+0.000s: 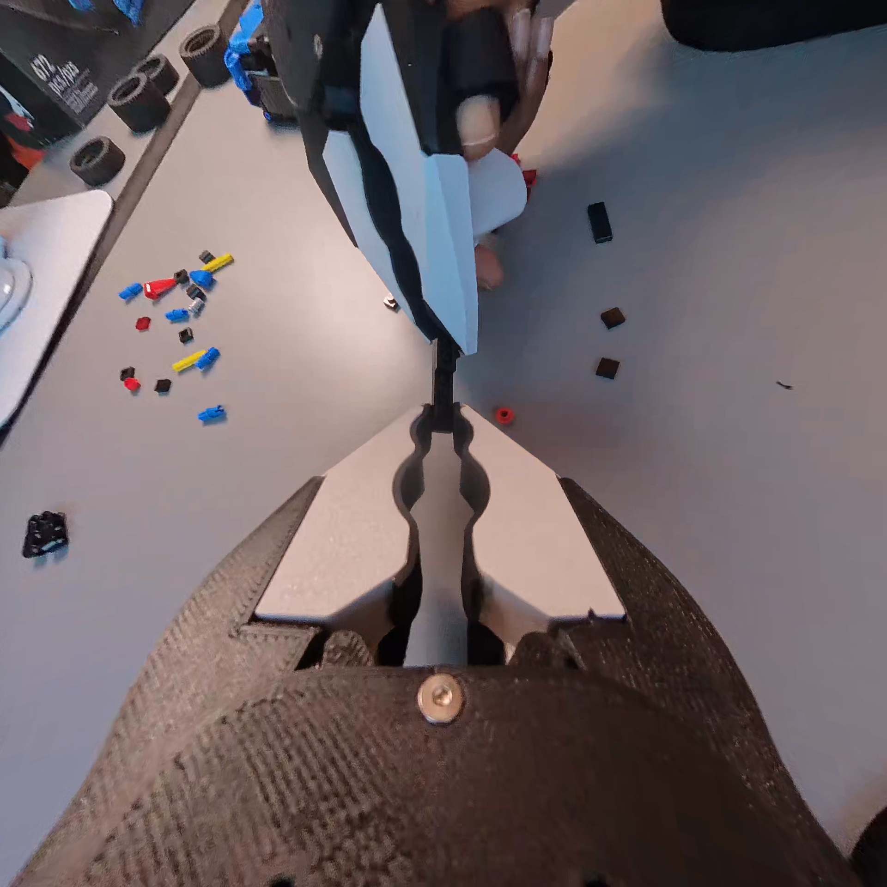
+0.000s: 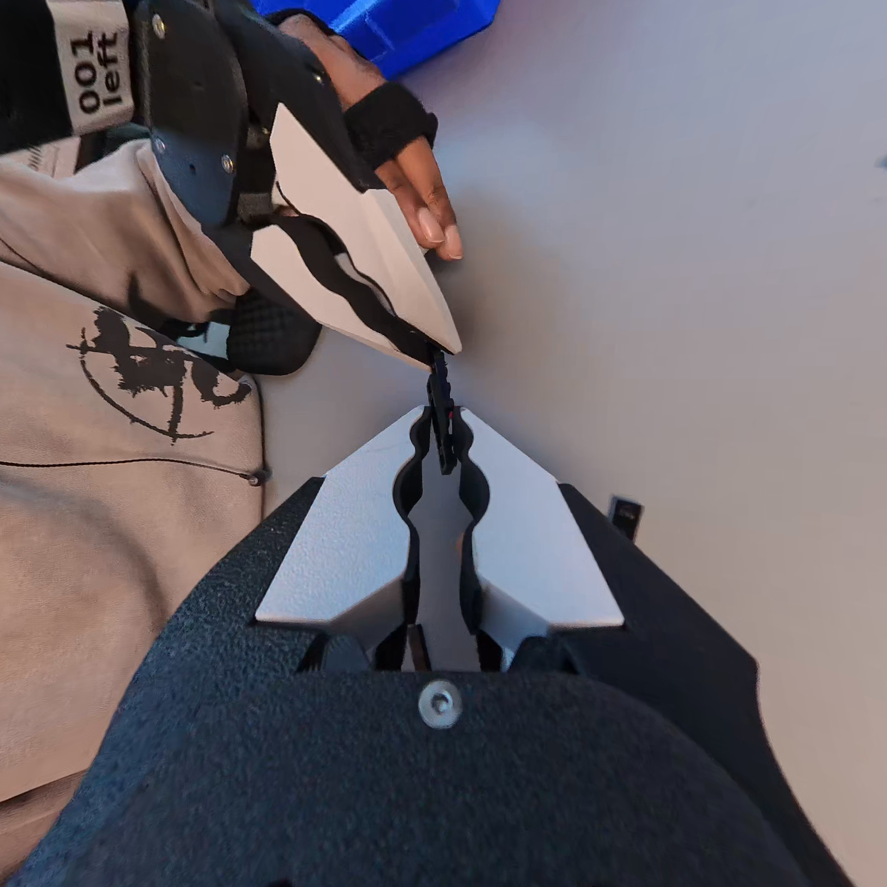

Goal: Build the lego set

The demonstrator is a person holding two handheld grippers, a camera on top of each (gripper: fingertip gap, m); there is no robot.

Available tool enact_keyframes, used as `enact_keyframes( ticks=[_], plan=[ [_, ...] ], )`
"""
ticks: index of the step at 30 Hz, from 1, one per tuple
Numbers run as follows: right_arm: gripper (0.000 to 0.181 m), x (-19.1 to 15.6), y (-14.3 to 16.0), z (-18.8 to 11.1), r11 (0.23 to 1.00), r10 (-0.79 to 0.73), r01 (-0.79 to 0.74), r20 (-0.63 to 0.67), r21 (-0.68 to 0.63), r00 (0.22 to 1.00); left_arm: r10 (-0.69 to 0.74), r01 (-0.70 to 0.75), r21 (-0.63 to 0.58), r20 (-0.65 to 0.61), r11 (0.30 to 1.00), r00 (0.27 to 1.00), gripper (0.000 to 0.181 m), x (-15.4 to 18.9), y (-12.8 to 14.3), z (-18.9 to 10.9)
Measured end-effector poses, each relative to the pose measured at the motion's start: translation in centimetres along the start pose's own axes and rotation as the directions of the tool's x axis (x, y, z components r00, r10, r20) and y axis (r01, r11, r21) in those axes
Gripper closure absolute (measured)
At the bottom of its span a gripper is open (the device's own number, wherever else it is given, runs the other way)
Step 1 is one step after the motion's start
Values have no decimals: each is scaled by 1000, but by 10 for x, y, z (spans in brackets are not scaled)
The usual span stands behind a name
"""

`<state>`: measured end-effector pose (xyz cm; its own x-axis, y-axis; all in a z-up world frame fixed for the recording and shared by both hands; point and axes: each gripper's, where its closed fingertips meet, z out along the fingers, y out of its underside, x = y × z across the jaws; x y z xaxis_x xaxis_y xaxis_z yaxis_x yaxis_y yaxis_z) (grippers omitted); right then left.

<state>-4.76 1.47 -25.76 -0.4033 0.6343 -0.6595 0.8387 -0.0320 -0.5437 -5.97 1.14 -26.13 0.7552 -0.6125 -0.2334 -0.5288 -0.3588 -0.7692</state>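
Note:
In the left wrist view my left gripper (image 1: pixel 444 416) is shut on the near end of a thin black lego piece (image 1: pixel 444 379) held above the grey table (image 1: pixel 297 393). The right gripper (image 1: pixel 449 343) comes down from the top and is shut on the far end. In the right wrist view my right gripper (image 2: pixel 441 416) grips a black lego piece (image 2: pixel 444 444) that sticks back between its fingers. The left gripper (image 2: pixel 439 354) reaches in from the upper left and pinches the other end. Whether this is one piece or two joined pieces cannot be told.
Small blue, red, yellow and black pieces (image 1: pixel 182 317) lie at left. Black tyres (image 1: pixel 138 101), a black box (image 1: pixel 48 96) and a blue-black part build (image 1: pixel 249 72) sit at upper left. Black pieces (image 1: pixel 610 317) and a red round piece (image 1: pixel 504 415) lie at right. A blue bin (image 2: pixel 384 29) is behind. Left and right tips are no more than a few centimetres apart. The blue-black part build (image 1: pixel 249 72) is about 30 cm from both grippers' fingertips.

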Motion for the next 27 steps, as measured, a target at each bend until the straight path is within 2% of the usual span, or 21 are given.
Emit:
enact_keyframes(
  ticks=[2,3,6,8,9,10,15,18,21,23,27],
  plan=[
    [170,3,1,2,987,-161,160,-102,-12,982,-126,125,-15,-97,992,987,175,7,4,0],
    [165,6,1,2,962,-271,269,-183,-36,945,-215,209,-51,-159,977,964,175,12,8,0],
    [159,7,7,6,814,-580,550,-317,-189,750,-370,356,-99,-266,929,890,175,21,13,1],
    [164,7,13,11,741,-672,610,-331,-283,663,-407,390,-117,-276,913,871,175,21,13,1],
    [175,9,12,12,729,-684,616,-350,-299,640,-410,390,-126,-284,912,867,175,22,13,1],
    [174,10,14,13,728,-686,612,-346,-310,641,-405,383,-132,-281,914,870,175,23,14,1],
    [177,16,19,12,818,-565,479,-291,-317,773,-292,276,-105,-205,955,934,170,16,18,0],
    [176,18,19,12,827,-542,447,-273,-341,795,-235,218,-113,-164,969,958,175,14,22,3],
    [174,19,19,11,815,-557,453,-274,-361,784,-225,206,-120,-168,971,960,175,16,22,3],
    [167,21,17,8,801,-584,474,-306,-365,752,-230,212,-123,-170,970,958,175,17,21,4],
    [168,-2,11,3,762,-647,561,-335,-324,685,-219,198,-143,-151,970,964,175,17,23,4]
  ],
)
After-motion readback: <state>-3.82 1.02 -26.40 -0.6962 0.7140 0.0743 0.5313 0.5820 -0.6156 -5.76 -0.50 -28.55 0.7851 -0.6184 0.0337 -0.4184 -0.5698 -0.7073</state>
